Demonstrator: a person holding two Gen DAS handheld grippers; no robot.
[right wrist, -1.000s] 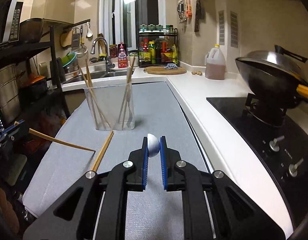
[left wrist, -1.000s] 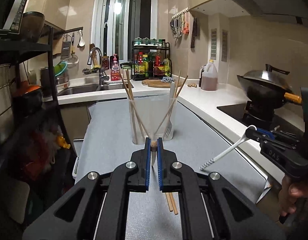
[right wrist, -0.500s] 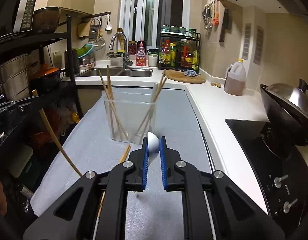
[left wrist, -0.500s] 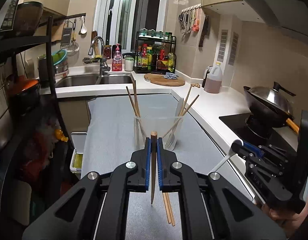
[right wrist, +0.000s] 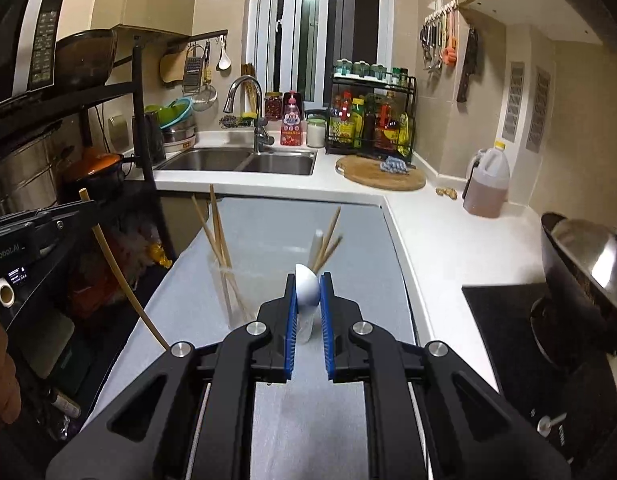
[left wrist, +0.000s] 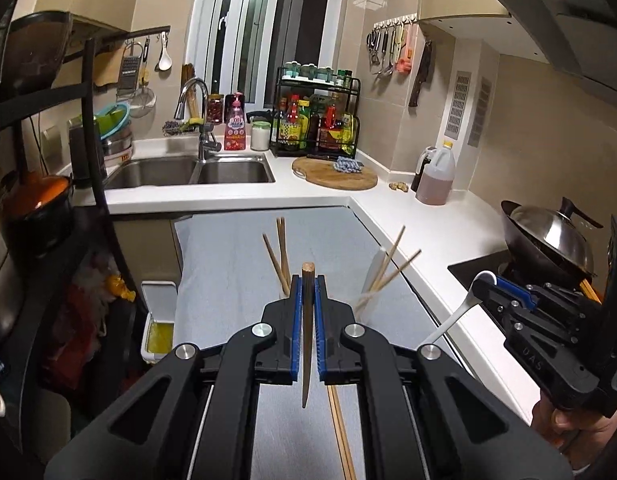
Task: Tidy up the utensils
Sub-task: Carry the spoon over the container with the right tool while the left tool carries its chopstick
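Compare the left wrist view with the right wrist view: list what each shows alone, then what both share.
Left wrist only: chopsticks lying on the mat, and the left tongs shut on a chopstick. Right wrist only: the microwave panel, and the right tongs shut on a white spoon. Both: the clear holder of chopsticks, sink, cutting board.

"DAS" on right hand-held gripper (left wrist: 485, 282); "nRobot.AI" on left hand-held gripper (right wrist: 82, 200).

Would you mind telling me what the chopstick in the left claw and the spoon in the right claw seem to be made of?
The chopstick looks like bamboo or wood: matte tan, with a round cut end. The spoon looks like white plastic or ceramic, smooth and faintly glossy; the pictures cannot settle which.
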